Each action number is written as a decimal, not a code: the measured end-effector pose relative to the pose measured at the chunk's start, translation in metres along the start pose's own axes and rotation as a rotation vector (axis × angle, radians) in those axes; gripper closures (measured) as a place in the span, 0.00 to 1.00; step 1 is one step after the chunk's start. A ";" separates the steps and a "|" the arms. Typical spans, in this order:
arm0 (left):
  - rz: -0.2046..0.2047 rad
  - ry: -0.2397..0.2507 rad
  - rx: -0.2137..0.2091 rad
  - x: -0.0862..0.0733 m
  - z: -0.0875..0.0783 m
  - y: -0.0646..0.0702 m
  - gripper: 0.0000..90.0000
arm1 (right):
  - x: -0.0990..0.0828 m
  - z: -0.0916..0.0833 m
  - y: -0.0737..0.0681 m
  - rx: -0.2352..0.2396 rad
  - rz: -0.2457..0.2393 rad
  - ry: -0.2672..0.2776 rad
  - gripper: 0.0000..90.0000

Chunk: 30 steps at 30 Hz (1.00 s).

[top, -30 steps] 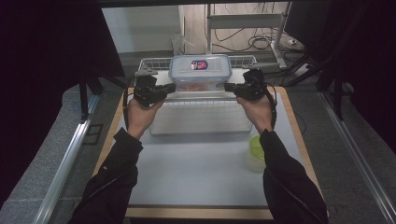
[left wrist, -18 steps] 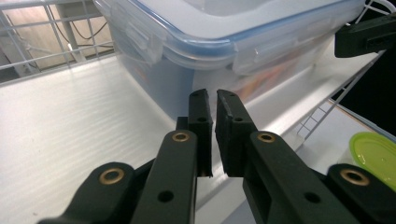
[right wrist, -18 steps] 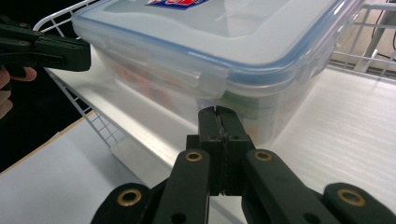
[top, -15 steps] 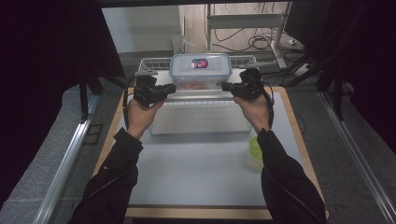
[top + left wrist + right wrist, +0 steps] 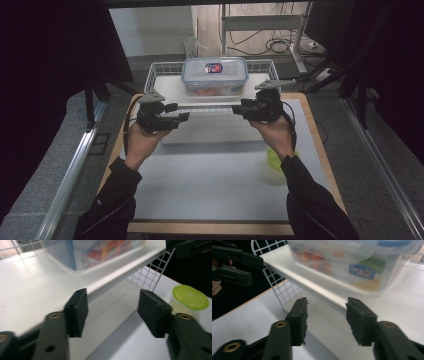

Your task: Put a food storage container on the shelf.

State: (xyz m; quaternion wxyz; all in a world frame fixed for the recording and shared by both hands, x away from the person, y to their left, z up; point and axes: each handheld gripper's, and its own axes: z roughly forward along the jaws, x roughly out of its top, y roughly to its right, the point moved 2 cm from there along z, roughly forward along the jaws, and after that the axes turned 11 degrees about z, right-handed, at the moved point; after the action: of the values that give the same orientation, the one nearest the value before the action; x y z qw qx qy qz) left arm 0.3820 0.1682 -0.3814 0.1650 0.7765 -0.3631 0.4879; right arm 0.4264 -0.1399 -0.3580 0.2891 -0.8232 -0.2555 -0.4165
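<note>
Desk (image 5: pixel 210 190) scene, seen from above: holding the left hand-held gripper (image 5: pixel 182 117) and the right hand-held gripper (image 5: pixel 237 107) level, tips pointing toward each other, just in front of the white tray (image 5: pixel 170 90). Keeping both apart from the tray's front lip, neither touching it.

Carrying nothing in either one. Standing with the left hand-held gripper's (image 5: pixel 112 312) jaws parted, having just been opening, gripping nothing, showing only the tray (image 5: pixel 30 290) edge and a lower pale board (image 5: pixel 117 315) through the gap. Standing likewise with the right hand-held gripper's (image 5: pixel 325 320) jaws spread, also just been opening, pads bare, looking along the tray (image 5: pixel 412 295) lip.

Resting on the far part of that tray: the clear lidded container (image 5: pixel 214 76), upright, blue-rimmed lid on, colourful contents showing through its wall (image 5: pixel 100 252) (image 5: pixel 352 262). Lying across the white wire basket (image 5: pixel 155 70) at the far side of the desk, the tray itself, with mesh showing below its lip (image 5: pixel 147 277) (image 5: pixel 287 295).

Lying flat in front of the basket, under and between the two hands: the pale board (image 5: pixel 210 132). Sitting on the desk just beside the right forearm: a small green-lidded cup (image 5: pixel 275 160) (image 5: pixel 190 297), well apart from the container.
</note>
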 end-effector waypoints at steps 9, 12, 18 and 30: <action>0.063 -0.010 0.001 -0.022 -0.010 0.027 0.21 | -0.026 -0.012 -0.015 -0.025 -0.075 -0.013 0.31; 0.065 -0.008 -0.001 -0.027 -0.013 0.034 0.15 | -0.035 -0.015 -0.017 -0.033 -0.093 -0.015 0.27; 0.073 -0.013 -0.020 -0.040 -0.019 0.051 0.07 | -0.060 -0.021 -0.018 -0.054 -0.121 -0.029 0.15; 0.110 -0.017 -0.020 -0.079 -0.016 0.079 0.03 | -0.105 -0.033 -0.013 -0.063 -0.087 -0.029 0.07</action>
State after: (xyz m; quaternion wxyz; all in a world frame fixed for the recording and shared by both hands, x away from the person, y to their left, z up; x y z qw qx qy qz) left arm 0.2937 0.1556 -0.4509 0.1427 0.7579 -0.4114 0.4857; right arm 0.3450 -0.1726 -0.4261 0.2410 -0.8258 -0.2822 -0.4247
